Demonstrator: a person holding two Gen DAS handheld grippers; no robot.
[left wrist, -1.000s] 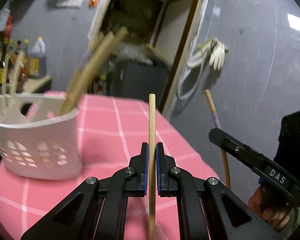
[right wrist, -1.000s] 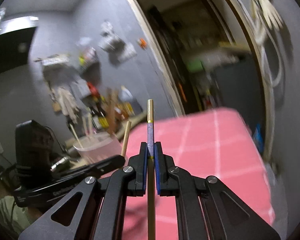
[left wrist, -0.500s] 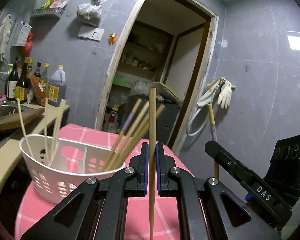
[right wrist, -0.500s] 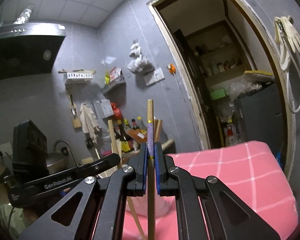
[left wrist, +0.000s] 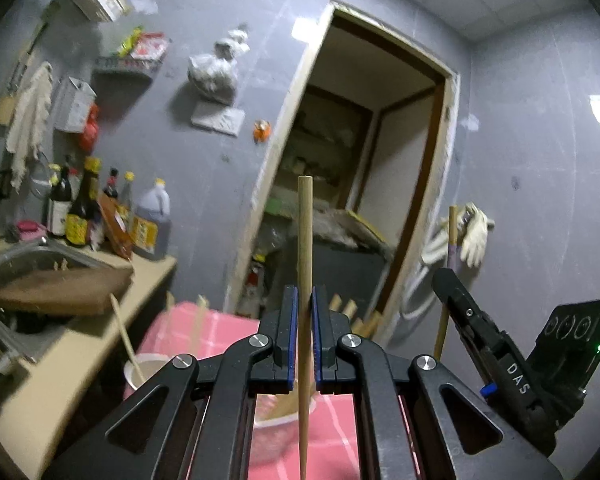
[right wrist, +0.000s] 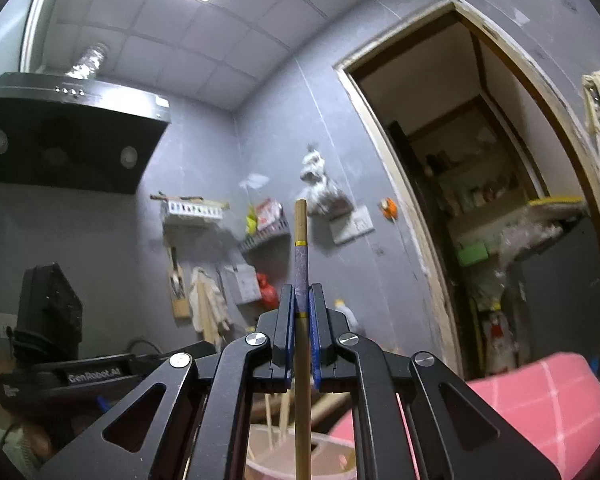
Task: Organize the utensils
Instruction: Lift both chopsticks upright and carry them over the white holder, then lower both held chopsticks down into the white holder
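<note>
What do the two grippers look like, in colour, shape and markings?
Both are black, with angular linkage arms that have triangular cut-outs and round silver pivot screws. The fingers carry blue pads on their inner faces. Seen from the left wrist, the right gripper shows white "DAS" lettering and a box with a green light. Seen from the right wrist, the left gripper's body reads "GenRobot.AI".

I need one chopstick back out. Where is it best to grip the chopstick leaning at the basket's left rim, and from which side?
Grip the chopstick high on its bare upper shaft, from above: it leans out over the basket rim, lower end inside.
</note>
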